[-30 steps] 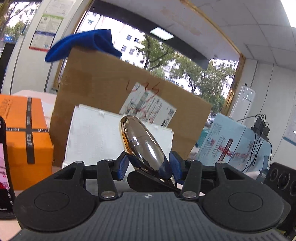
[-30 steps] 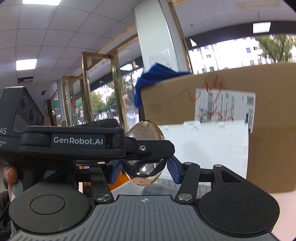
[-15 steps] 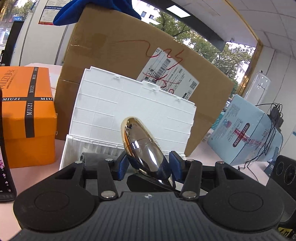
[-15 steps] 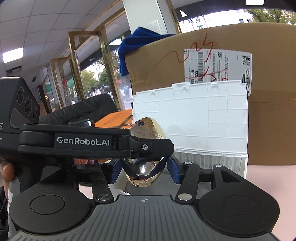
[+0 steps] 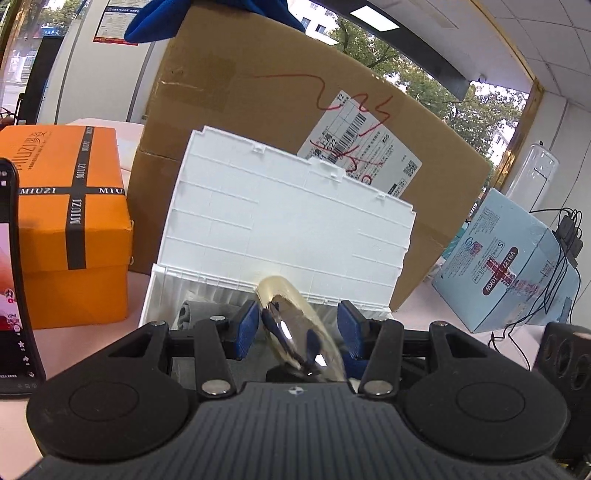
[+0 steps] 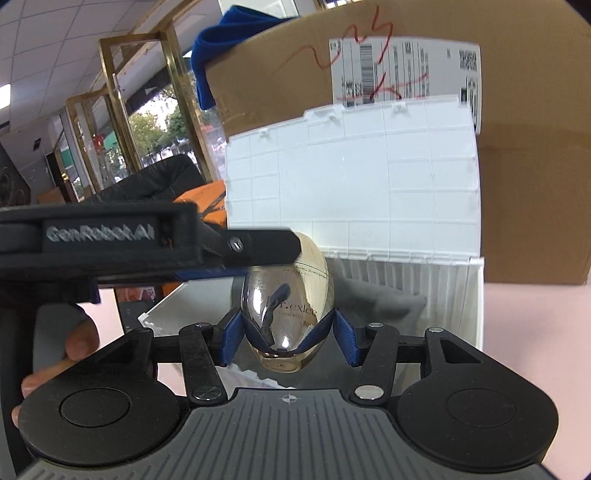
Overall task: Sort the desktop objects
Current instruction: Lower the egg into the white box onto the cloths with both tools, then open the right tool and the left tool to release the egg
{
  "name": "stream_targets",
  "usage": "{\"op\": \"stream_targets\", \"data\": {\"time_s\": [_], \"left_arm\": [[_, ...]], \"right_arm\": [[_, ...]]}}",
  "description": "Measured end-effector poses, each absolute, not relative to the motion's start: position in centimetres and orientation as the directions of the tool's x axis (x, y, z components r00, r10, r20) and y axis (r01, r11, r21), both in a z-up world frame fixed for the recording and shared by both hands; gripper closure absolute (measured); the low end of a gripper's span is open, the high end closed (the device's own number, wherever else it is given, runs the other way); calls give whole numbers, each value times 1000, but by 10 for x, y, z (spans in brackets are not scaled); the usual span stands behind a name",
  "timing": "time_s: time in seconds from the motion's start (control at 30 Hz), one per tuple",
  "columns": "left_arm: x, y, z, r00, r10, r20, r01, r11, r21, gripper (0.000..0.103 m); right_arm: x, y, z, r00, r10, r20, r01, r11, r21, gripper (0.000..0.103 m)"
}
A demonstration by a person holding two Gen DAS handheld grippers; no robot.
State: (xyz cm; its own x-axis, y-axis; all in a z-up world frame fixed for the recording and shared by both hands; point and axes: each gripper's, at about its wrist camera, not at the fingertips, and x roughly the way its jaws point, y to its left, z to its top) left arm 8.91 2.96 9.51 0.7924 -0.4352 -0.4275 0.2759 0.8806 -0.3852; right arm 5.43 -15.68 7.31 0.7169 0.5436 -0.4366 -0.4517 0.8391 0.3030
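Fingers of the left gripper [image 5: 297, 330] are spread, blue pads clear of the gold egg-shaped bottle [image 5: 299, 332], which sits blurred between them. Right gripper [image 6: 288, 338] is clamped on that same bottle [image 6: 288, 306], both pads pressing its lower sides, cap end toward the camera. Bottle hangs over the front edge of the open white plastic organizer box [image 5: 280, 236], lid propped up against the big cardboard carton [image 5: 258, 92].

Left view only: orange MIUZI box [image 5: 70, 221] left of the organizer, phone [image 5: 14, 277] at the left edge, light-blue carton [image 5: 506, 262] to the right, blue cloth [image 5: 207, 14] on top of the carton. Right view only: "Dr.exlee" print on the bottle, grey cloth [image 6: 373, 299] inside the organizer, the left gripper's side labelled GenRobot.AI, and a hand [image 6: 59, 350] holding it.

Versus 0.5 s ago: left pads were closed on the bottle, now released; both cameras sit lower and closer to the organizer.
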Motion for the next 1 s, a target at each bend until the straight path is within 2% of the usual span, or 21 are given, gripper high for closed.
{"op": "stream_targets", "data": {"time_s": [0.37, 0.77, 1.0], "left_arm": [[88, 33, 100, 809, -411, -421, 267, 894, -360, 58], [91, 29, 96, 791, -423, -443, 282, 894, -349, 58], [90, 28, 94, 784, -428, -449, 289, 892, -346, 58]], "right_arm": [[53, -163, 77, 668, 553, -498, -468, 833, 297, 53], [60, -185, 78, 609, 597, -522, -498, 800, 334, 53], [59, -197, 82, 592, 605, -532, -532, 789, 306, 53]]}}
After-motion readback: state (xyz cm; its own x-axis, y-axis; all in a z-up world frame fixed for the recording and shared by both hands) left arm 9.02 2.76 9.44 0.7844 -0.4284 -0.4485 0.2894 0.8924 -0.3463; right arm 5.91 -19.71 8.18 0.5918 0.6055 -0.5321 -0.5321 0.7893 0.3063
